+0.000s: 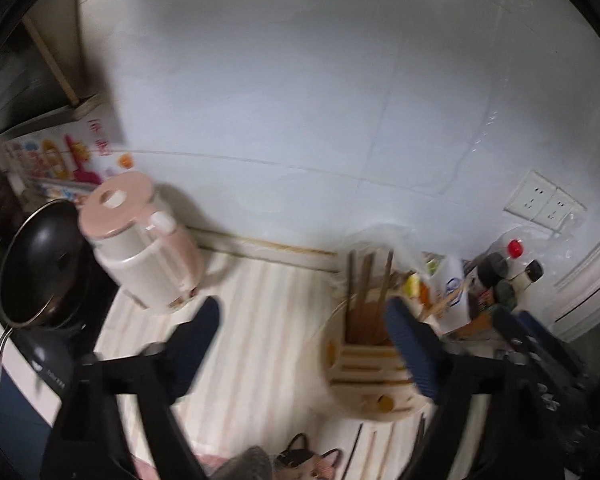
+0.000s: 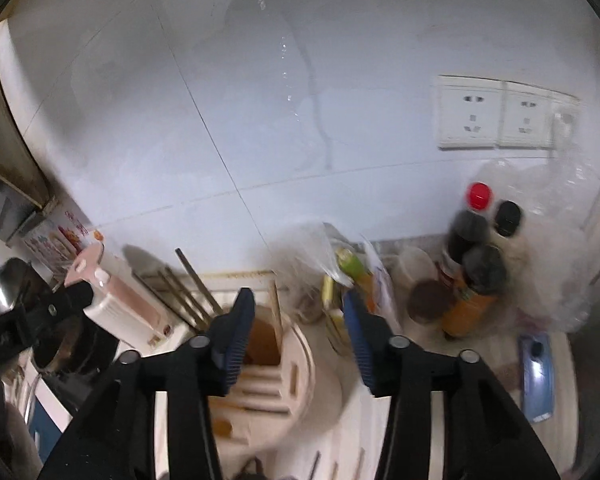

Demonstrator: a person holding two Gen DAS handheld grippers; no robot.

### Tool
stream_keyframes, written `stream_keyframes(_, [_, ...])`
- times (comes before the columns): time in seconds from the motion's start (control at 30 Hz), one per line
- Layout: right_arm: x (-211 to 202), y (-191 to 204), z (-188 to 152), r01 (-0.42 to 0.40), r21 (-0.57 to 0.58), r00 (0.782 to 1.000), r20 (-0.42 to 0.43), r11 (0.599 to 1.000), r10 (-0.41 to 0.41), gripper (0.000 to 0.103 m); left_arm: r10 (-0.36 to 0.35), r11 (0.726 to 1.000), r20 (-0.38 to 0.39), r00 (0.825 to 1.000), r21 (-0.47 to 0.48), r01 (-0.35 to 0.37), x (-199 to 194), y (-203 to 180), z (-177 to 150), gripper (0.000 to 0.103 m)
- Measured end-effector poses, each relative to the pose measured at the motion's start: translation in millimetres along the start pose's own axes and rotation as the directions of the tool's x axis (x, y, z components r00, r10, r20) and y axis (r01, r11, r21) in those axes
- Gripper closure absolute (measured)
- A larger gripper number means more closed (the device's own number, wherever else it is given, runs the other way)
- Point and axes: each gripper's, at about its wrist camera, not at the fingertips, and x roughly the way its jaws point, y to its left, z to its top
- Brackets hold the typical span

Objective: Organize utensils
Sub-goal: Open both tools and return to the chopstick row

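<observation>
A round beige utensil holder stands on the striped counter with several wooden chopsticks upright in its square compartment. It also shows in the right wrist view, with chopsticks leaning left. More chopsticks lie loose on the counter in front of it. My left gripper is open and empty, its right finger in front of the holder. My right gripper is open and empty, above the holder. The right gripper's arm shows at the right in the left wrist view.
A pink and white kettle and a black pan on a cooktop stand at the left. Dark sauce bottles, plastic bags and packets crowd the back right. Wall sockets sit above them. A blue item lies at the right.
</observation>
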Motion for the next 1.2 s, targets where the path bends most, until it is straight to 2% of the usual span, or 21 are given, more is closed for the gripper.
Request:
stream_keyframes(0.03, [-9,1,-4,0.013,-0.003,1.0,0.002,1.0,-0.013,0.044,0.003,1.0,0.012,1.0,-0.002,-0.003,-3,5,-4,0.0])
stream_keyframes(0.1, [-23,3,-16,0.056,-0.021,0.998,0.008,0.998,-0.056,0.027,0.026,1.0,0.028,0.999,0.014,-0.026,-7,10,-14,0.0])
stream_keyframes(0.13, [-29,4,-21,0.078,-0.025,0.997,0.011,0.997,-0.078,0.013,0.049,0.998,0.034,0.998,0.03,-0.05,-10,12,-20,0.0])
stream_keyframes(0.17, [-36,6,-23,0.092,-0.024,0.996,0.01,0.995,-0.091,0.006,0.056,0.998,0.039,0.998,0.04,-0.058,-12,13,-24,0.0])
stream_keyframes(0.37, [-70,4,-55,0.158,0.021,0.987,0.018,0.987,-0.158,0.001,0.048,0.996,0.061,0.997,0.076,-0.052,-27,18,-54,0.0])
stream_keyframes(0.5, [-83,-7,-87,0.189,0.057,0.982,-0.029,0.98,-0.188,0.001,0.045,0.991,0.03,0.999,0.127,-0.049,-24,16,-84,0.0])
stream_keyframes(0.7, [-71,-30,-151,0.244,0.094,0.962,-0.145,0.965,-0.23,0.001,0.059,0.978,-0.093,0.994,0.203,-0.039,9,6,-145,0.0])
stream_keyframes(0.8, [-57,-44,-185,0.265,0.103,0.946,-0.219,0.959,-0.238,0.002,0.072,0.965,-0.189,0.979,0.26,-0.02,37,-7,-184,0.0])
stream_keyframes(0.83, [-52,-49,-196,0.265,0.109,0.942,-0.243,0.958,-0.233,0.002,0.082,0.959,-0.215,0.973,0.281,-0.018,46,-13,-197,0.0])
stream_keyframes(0.9, [-42,-57,-214,0.257,0.119,0.933,-0.289,0.959,-0.214,0.015,0.103,0.95,-0.299,0.949,0.312,-0.005,67,-22,-220,0.0])
stream_keyframes(0.93, [-36,-62,-223,0.254,0.121,0.926,-0.316,0.96,-0.205,0.032,0.105,0.95,-0.344,0.933,0.312,0.009,78,-25,-230,0.001])
stream_keyframes(0.97, [-31,-66,-230,0.252,0.124,0.921,-0.333,0.96,-0.199,0.044,0.101,0.95,-0.381,0.919,0.311,0.024,87,-28,-240,0.002])
stream_keyframes(1.03, [-22,-74,-242,0.253,0.124,0.911,-0.363,0.959,-0.193,0.051,0.102,0.947,-0.445,0.89,0.317,0.05,106,-36,-259,0.01])
stream_keyframes(1.07, [-18,-79,-247,0.251,0.124,0.908,-0.373,0.96,-0.19,0.057,0.103,0.947,-0.459,0.883,0.317,0.055,111,-40,-267,0.015])
stream_keyframes(1.1, [-14,-82,-250,0.249,0.123,0.905,-0.384,0.961,-0.186,0.058,0.099,0.946,-0.491,0.865,0.316,0.071,120,-45,-276,0.021])
stream_keyframes(1.2, [-2,-94,-258,0.226,0.135,0.897,-0.415,0.965,-0.152,0.068,0.101,0.945,-0.534,0.839,0.315,0.086,134,-58,-292,0.031])
